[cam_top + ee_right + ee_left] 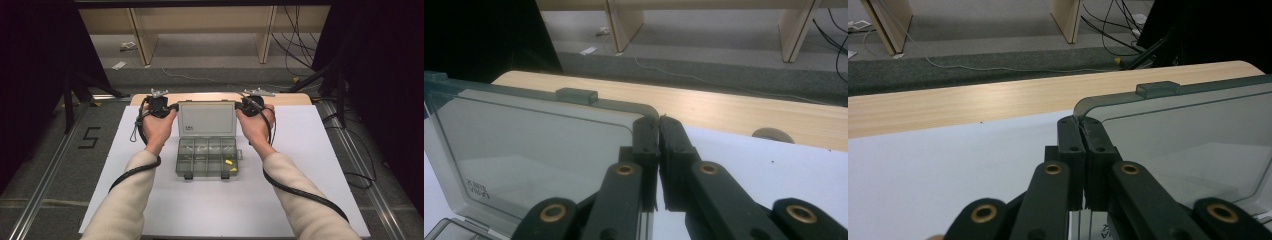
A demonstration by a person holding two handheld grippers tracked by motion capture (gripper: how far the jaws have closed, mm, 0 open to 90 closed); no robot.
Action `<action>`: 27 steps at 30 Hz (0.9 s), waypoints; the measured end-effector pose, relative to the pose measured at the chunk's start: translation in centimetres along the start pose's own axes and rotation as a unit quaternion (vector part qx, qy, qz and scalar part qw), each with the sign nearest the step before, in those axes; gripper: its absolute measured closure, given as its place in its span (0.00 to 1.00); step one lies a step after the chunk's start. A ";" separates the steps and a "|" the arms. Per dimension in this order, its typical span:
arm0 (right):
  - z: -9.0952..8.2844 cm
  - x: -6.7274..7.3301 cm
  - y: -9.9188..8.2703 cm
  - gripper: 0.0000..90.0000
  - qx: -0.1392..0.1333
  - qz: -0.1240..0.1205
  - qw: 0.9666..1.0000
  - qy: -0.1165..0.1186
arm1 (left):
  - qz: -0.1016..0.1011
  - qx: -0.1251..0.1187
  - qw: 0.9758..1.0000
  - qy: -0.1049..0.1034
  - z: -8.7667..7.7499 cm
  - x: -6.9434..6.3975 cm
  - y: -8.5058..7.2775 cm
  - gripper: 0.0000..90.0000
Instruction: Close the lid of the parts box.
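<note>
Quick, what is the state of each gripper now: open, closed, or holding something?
Left gripper: closed, fingers pinching the left upper corner of the box lid.
Right gripper: closed, fingers pinching the lid's right upper corner.

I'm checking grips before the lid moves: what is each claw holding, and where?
Both hold the clear lid of the compartment box: the left claw pinches its top left corner, the right claw its top right corner.

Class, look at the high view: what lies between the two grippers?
The case's raised clear lid spans the gap between the left gripper and the right gripper, each shut on a top corner.
</note>
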State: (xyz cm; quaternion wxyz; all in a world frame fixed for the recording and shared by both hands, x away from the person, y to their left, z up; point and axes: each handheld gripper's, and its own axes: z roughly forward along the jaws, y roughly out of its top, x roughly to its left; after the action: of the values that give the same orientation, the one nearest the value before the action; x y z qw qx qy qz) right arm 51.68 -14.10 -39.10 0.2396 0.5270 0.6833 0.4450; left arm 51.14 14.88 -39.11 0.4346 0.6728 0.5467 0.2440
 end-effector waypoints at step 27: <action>-3.0 0.8 -1.4 0.97 -0.020 -0.033 0.999 0.010 | 0.028 -0.027 0.999 -0.007 -2.5 -0.5 -1.4 0.98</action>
State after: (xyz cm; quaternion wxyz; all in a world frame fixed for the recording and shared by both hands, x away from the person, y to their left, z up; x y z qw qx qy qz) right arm 48.31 -14.49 -38.72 0.2578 0.4947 0.6934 0.4561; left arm 48.28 15.19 -38.96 0.4491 0.6777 0.5178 0.2663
